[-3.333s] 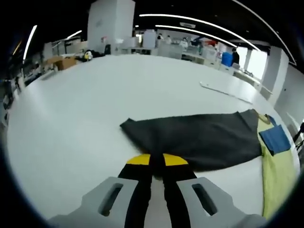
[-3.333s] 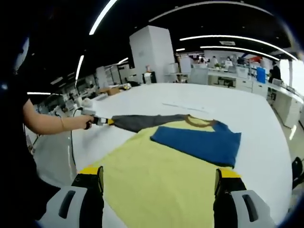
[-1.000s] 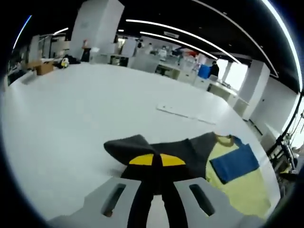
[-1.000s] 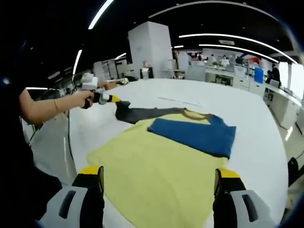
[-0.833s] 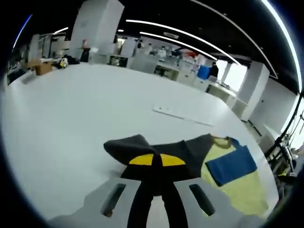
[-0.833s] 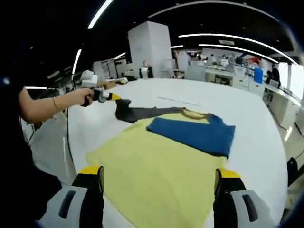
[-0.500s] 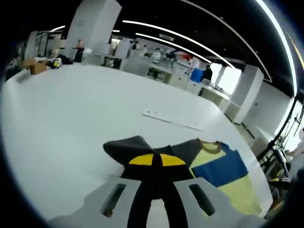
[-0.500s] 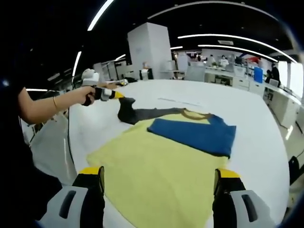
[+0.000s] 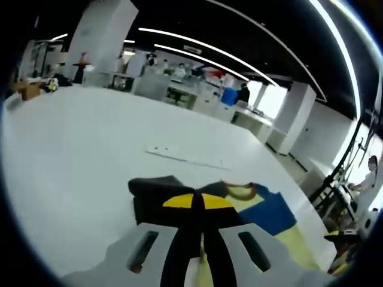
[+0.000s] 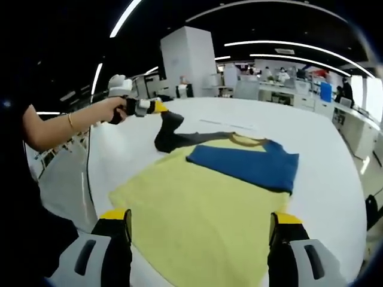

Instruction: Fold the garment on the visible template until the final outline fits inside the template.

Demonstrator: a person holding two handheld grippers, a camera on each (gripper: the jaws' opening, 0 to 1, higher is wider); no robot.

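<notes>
In the right gripper view the left tool (image 10: 160,107) is closed on the cuff of the dark grey sleeve (image 10: 179,139) and holds it lifted clear of the white desk (image 10: 335,155). From that raised cuff the sleeve hangs down toward 5 o'clock to the shoulder of the yellow shirt (image 10: 197,221), so the coming fold has to carry the cuff along that same line, inward over the shirt's body. The sleeve's long axis runs roughly 11 to 5 o'clock in this view. The blue sleeve (image 10: 245,167) is already laid across the chest, just below the brown collar (image 10: 245,141). The left tool is plainly the nearer one to the grey sleeve; the right tool (image 10: 200,230), jaws wide apart and holding nothing, hovers over the shirt's hem at 6 o'clock, well apart from it.

In the left gripper view the left tool (image 9: 198,202) has its yellow tips pressed together with grey sleeve (image 9: 149,191) cloth bunched around them, and the collar (image 9: 242,191) and blue sleeve (image 9: 270,212) lie toward 3 o'clock.

I cannot make out a template outline under the shirt (the yellow cloth covers whatever is marked there). A thin flat white strip (image 10: 230,125) lies on the desk beyond the collar. The desk is large, smooth and matte white; the room is an open office with long ceiling lights, a white pillar (image 10: 191,63) and distant workstations.
</notes>
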